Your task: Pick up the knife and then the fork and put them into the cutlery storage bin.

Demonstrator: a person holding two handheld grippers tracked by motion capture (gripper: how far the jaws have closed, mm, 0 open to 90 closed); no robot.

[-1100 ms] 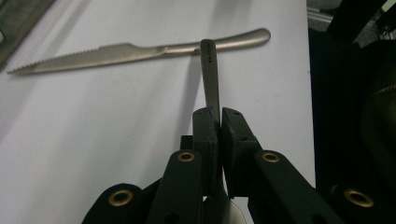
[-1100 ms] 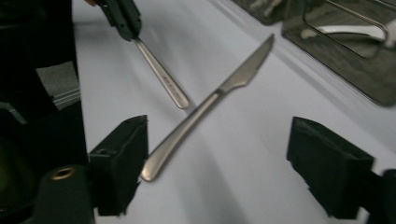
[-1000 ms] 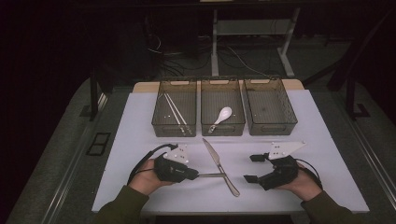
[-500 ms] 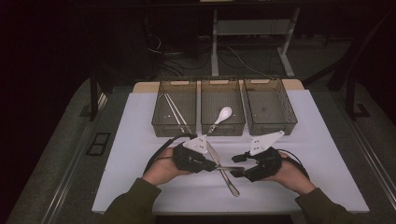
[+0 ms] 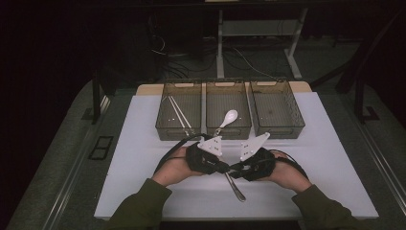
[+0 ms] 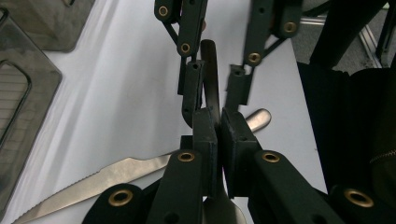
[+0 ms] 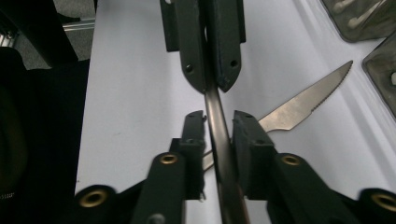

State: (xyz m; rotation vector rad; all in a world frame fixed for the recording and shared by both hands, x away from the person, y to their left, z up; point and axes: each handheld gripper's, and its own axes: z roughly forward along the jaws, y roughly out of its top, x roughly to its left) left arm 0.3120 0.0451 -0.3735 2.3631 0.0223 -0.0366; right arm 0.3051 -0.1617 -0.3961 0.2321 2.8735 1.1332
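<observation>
My left gripper and my right gripper meet nose to nose at the near middle of the white table, both on one dark metal utensil whose kind I cannot make out. In the left gripper view my jaws are pressed tight on that utensil's shaft, with no gap to either side of it. In the right gripper view the same utensil runs straight up between my right jaws, which stand a little apart from it on each side, so they bracket it without clamping.

Under both grippers lies a serrated knife. Its blade points away past my right gripper toward the trays, and its rounded handle end sticks out on my side of the grippers.

Just beyond my grippers stand three wire trays in a row. The left tray holds white chopsticks, the middle tray holds a white spoon, and the right tray stands beside it.
</observation>
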